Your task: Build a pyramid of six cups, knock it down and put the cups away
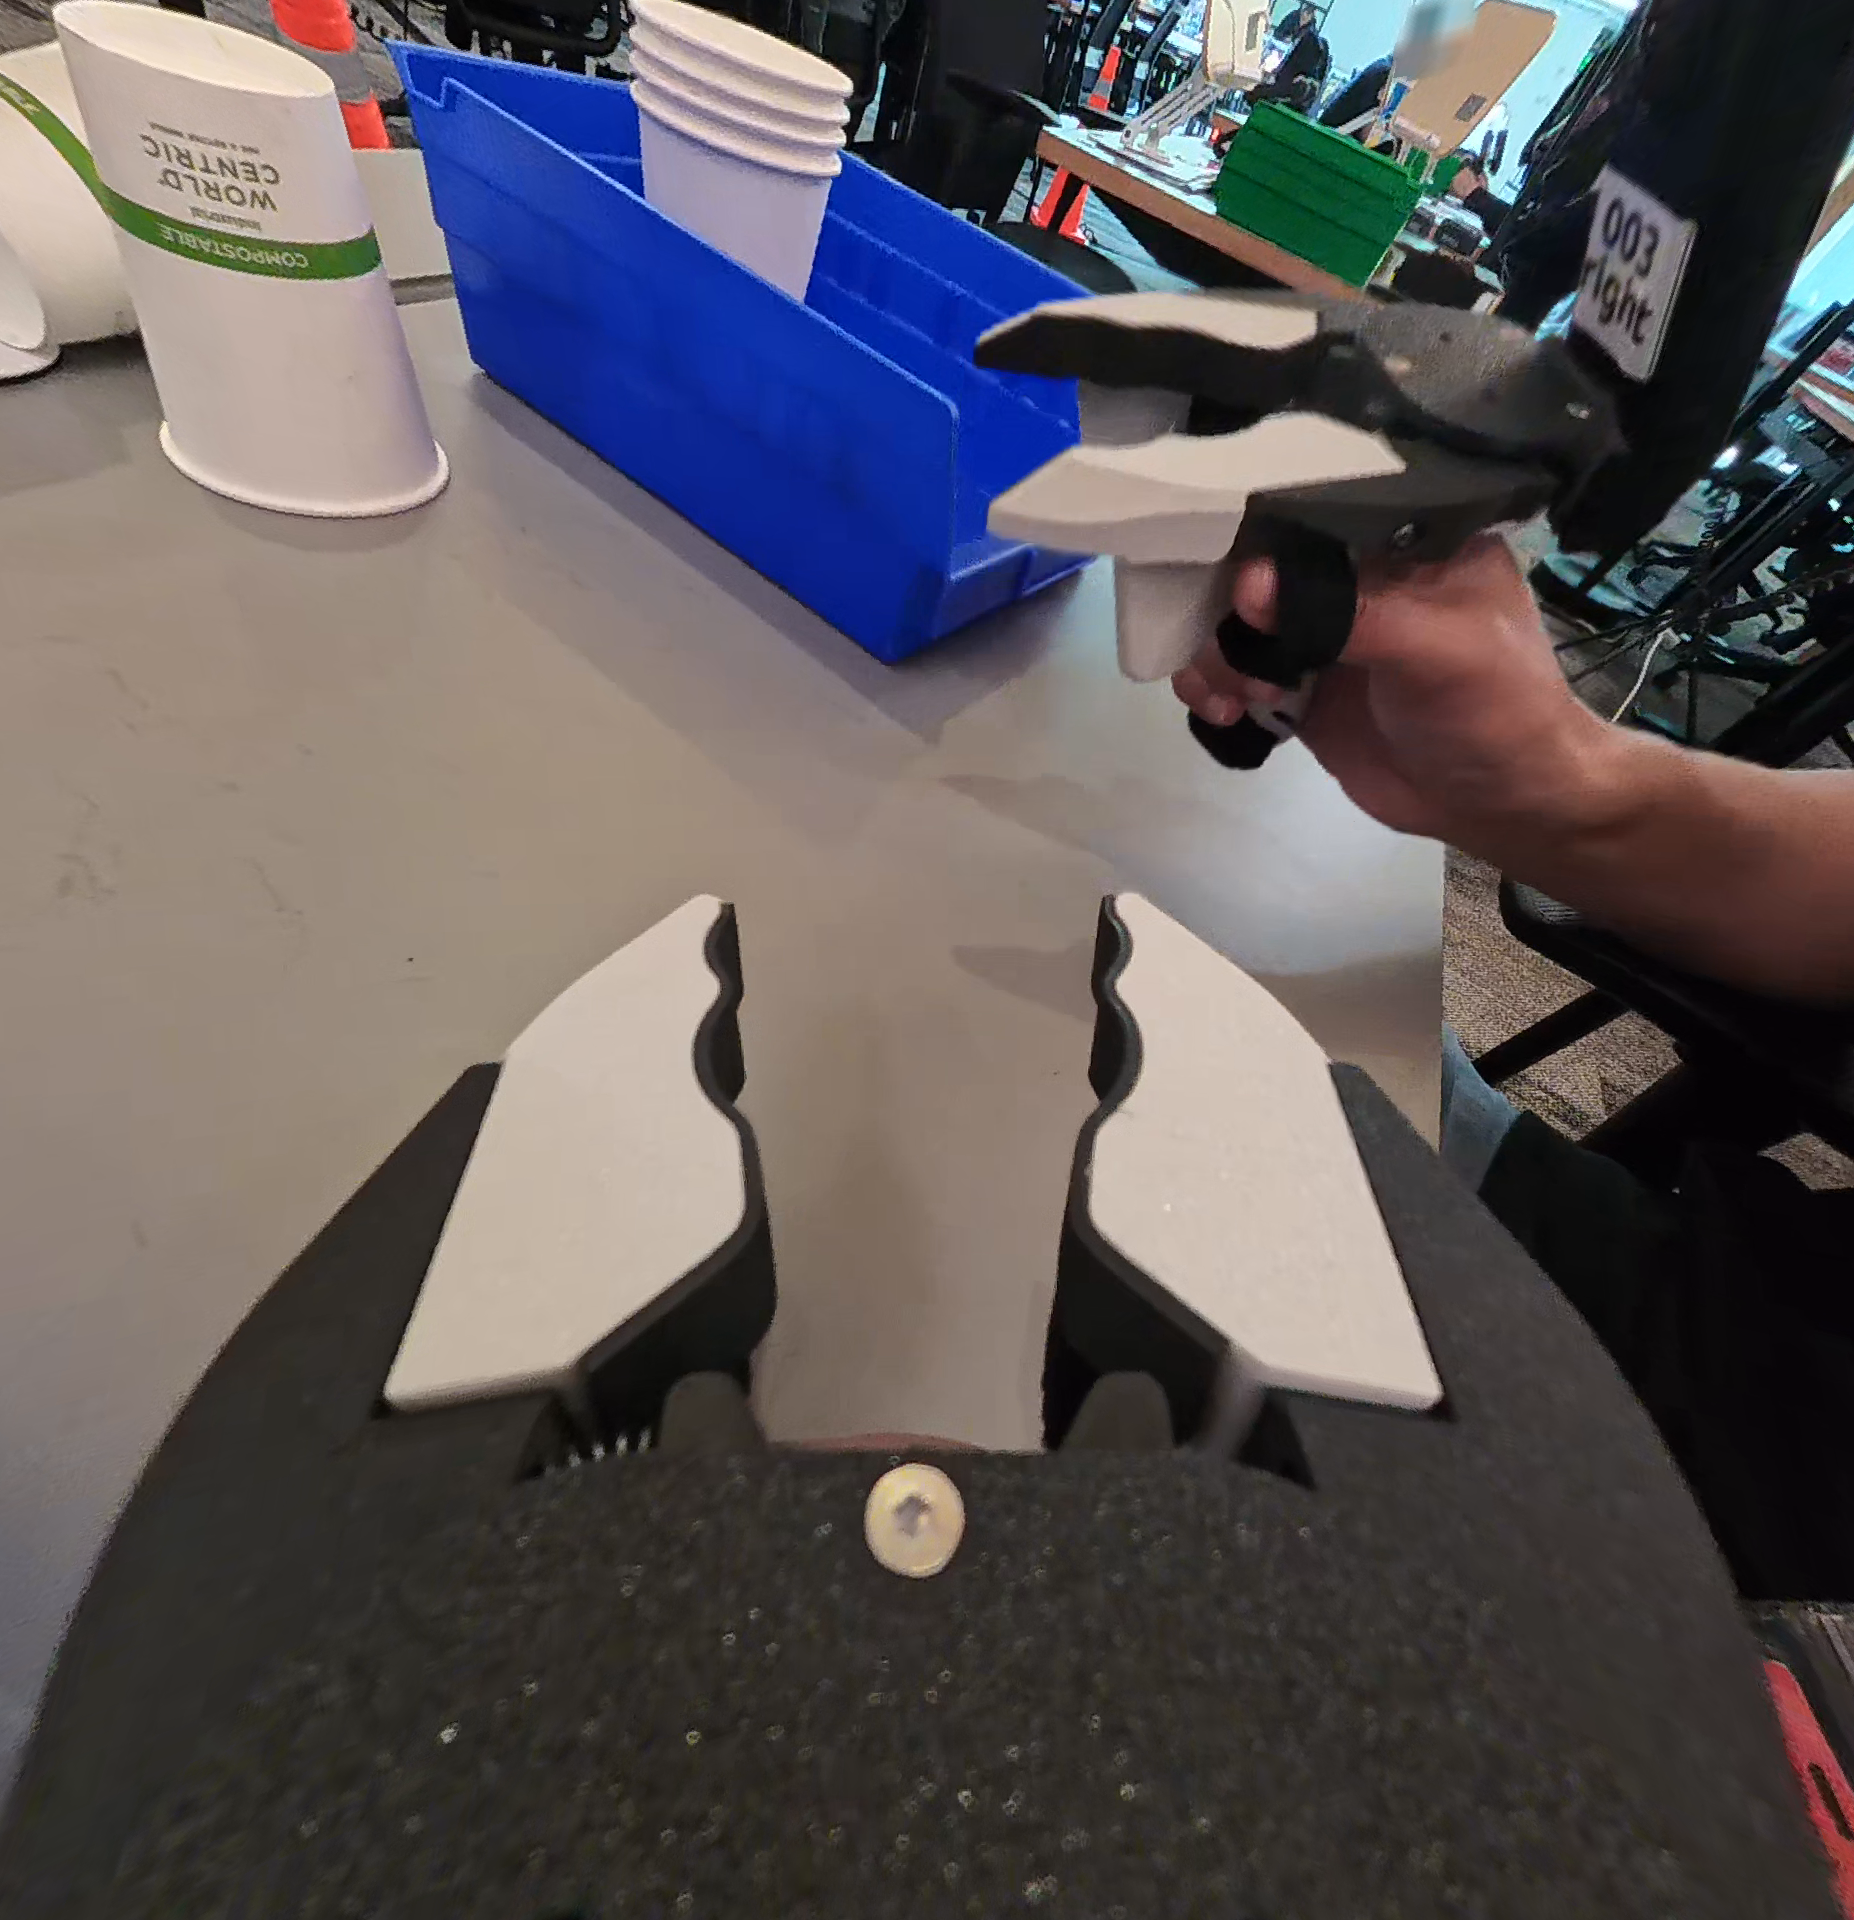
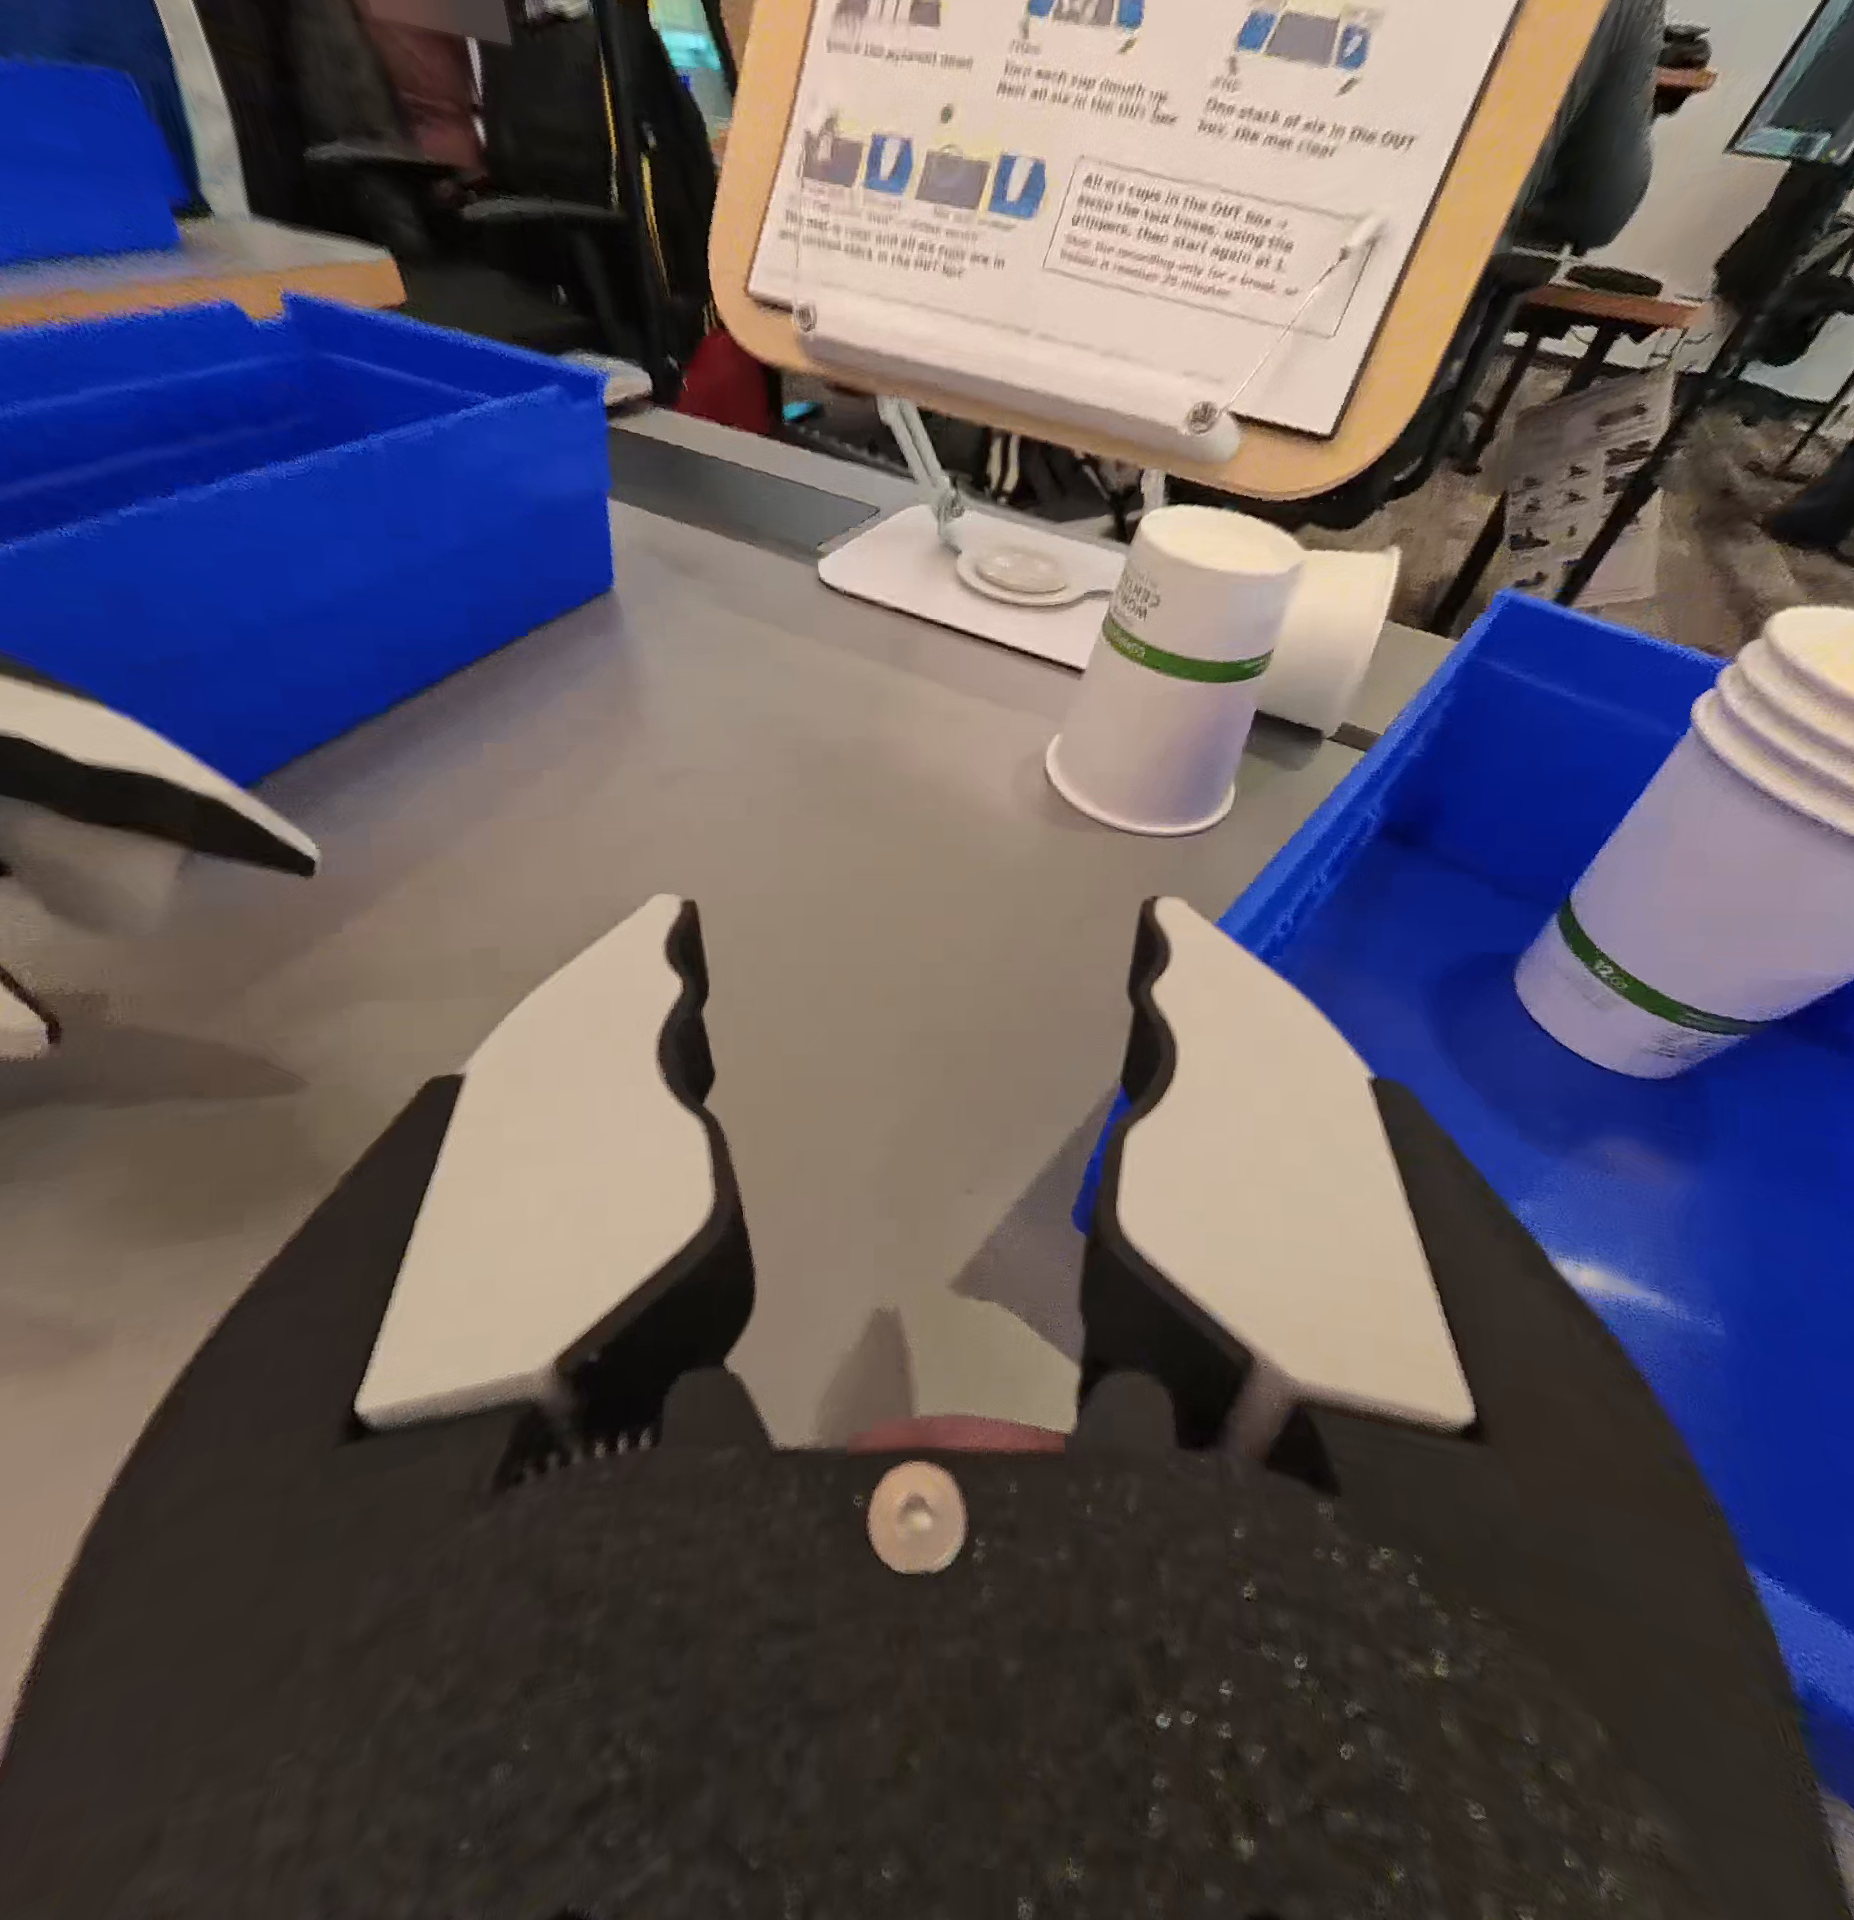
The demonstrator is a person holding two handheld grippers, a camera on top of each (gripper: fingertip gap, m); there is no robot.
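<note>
A stack of several nested white paper cups (image 1: 738,145) leans mouth up in a blue bin (image 1: 694,416); it also shows in the right wrist view (image 2: 1733,862). One white cup with a green band (image 1: 268,301) stands upside down on the grey table, left of the bin (image 2: 1172,675). Another cup lies on its side behind it (image 1: 29,197) (image 2: 1328,644). My left gripper (image 1: 915,914) is open and empty over bare table. My right gripper (image 2: 918,914) is open and empty beside the bin's near corner, held in a hand above the table (image 1: 990,436).
A second blue bin (image 2: 279,540) stands empty at the far left of the right wrist view. An instruction board on a white stand (image 2: 1110,208) rises behind the table. The grey table (image 1: 383,831) ends at the right, with chairs and floor beyond. My left gripper's fingers (image 2: 175,800) show at the left edge.
</note>
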